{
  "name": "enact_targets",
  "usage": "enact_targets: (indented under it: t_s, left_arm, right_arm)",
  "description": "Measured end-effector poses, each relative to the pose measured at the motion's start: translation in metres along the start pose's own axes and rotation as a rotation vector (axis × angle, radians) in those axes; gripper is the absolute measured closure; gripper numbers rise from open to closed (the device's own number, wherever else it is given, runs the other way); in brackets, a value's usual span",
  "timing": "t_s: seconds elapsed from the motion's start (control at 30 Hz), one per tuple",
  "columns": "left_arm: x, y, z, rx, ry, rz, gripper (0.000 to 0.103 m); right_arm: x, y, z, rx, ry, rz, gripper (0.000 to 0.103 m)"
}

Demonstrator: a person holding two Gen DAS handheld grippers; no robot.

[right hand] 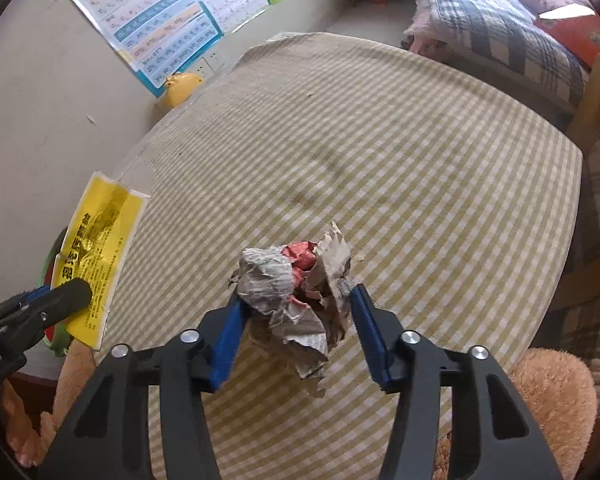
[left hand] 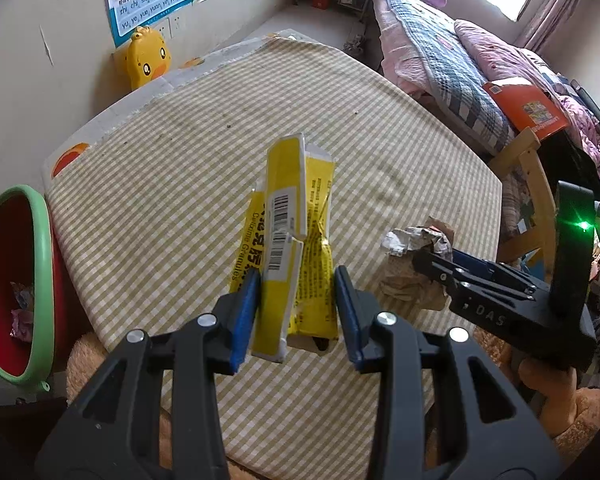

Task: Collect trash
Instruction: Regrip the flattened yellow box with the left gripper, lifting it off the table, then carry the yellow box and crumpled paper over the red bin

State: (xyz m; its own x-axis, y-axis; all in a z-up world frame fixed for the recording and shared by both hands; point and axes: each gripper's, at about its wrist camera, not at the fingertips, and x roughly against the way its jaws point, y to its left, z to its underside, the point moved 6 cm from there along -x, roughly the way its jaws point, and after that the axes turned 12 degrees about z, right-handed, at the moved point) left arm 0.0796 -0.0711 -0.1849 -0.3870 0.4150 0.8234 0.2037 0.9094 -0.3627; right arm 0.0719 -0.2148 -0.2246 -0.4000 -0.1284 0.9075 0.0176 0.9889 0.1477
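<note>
My left gripper (left hand: pixel 296 300) is shut on a flattened yellow medicine box (left hand: pixel 290 236) and holds it upright above the checked tablecloth (left hand: pixel 180 184). The box also shows in the right wrist view (right hand: pixel 96 248), with the left gripper's fingers (right hand: pixel 66 296) on it. My right gripper (right hand: pixel 296 312) is shut on a crumpled paper wad (right hand: pixel 296 292) of newsprint, brown and red paper, held above the cloth. The wad (left hand: pixel 416 244) and the right gripper (left hand: pixel 440 268) show at the right in the left wrist view. A red bin with a green rim (left hand: pixel 32 280) stands left of the table, with some wrappers inside.
A yellow duck-shaped stool (left hand: pixel 146 58) stands at the wall behind the table. A bed with quilts (left hand: pixel 460 60) and an orange book (left hand: pixel 526 106) lies to the right. A wooden chair (left hand: pixel 532 184) stands at the table's right edge. Plush brown fabric (right hand: pixel 552 392) lies at the near edge.
</note>
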Motion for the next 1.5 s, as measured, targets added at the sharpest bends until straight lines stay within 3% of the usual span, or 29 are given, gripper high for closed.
enact_targets:
  t_s: [0.53,0.97,1.5]
  left_arm:
    - [0.01,0.02,0.003,0.067,-0.027,0.019,0.066]
    - [0.032,0.033,-0.001,0.098,-0.1,0.034,0.066]
    - [0.081,0.092,0.003,0.21,-0.216,0.007,0.066]
  right_arm:
    - [0.04,0.004,-0.009,-0.052,-0.057,-0.042,0.06]
    - [0.075,0.046,-0.027,0.046,-0.134,-0.045,0.06]
    - [0.108,0.117,-0.043,0.208,-0.217,-0.05,0.06]
